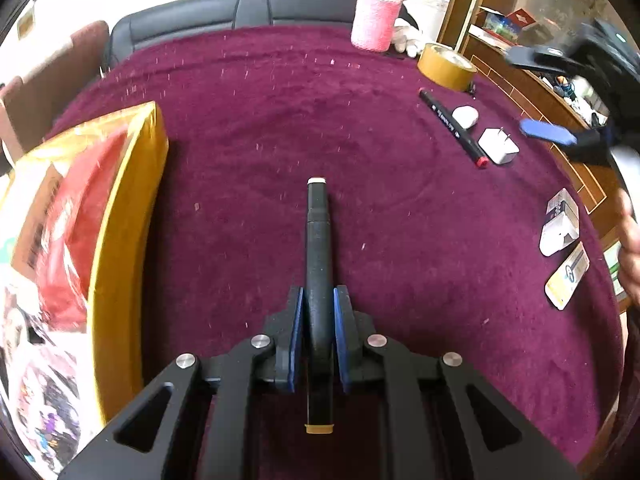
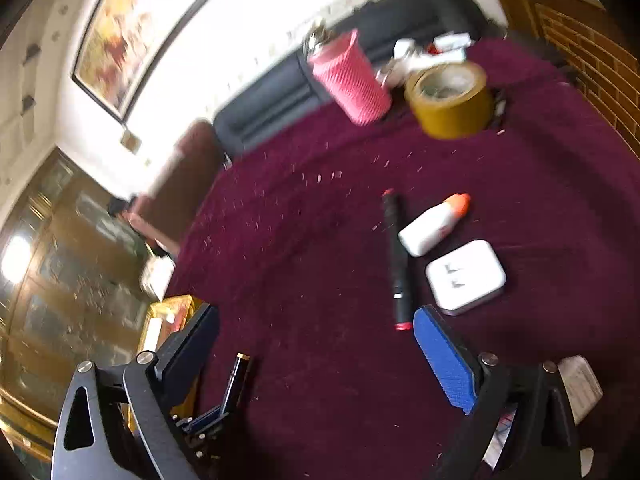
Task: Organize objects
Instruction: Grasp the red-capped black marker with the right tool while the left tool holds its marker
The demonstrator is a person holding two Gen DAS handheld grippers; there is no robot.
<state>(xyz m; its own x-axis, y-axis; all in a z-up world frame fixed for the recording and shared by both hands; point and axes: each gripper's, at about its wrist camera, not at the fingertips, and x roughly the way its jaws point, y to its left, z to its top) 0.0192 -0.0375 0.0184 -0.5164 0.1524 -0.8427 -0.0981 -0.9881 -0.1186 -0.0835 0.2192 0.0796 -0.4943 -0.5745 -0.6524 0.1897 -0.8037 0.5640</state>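
My left gripper (image 1: 318, 300) is shut on a black marker (image 1: 318, 240) with a white far tip and a yellow rear cap, held above the maroon cloth (image 1: 280, 128). It also shows in the right wrist view (image 2: 238, 380). A second black marker with red caps (image 1: 454, 128) lies at the right, beside a white glue bottle (image 1: 465, 117) and a white plug adapter (image 1: 497, 146). My right gripper (image 2: 316, 352) is open and empty above the cloth, near the red-capped marker (image 2: 396, 260), glue bottle (image 2: 434, 224) and adapter (image 2: 466, 276). It appears blurred in the left wrist view (image 1: 548, 132).
A yellow box (image 1: 120, 216) with a red packet stands at the left. A pink cup (image 1: 376, 20) and a tape roll (image 1: 446, 66) sit at the far edge. Small cards (image 1: 560, 232) lie at the right edge. A black sofa (image 1: 240, 16) is behind.
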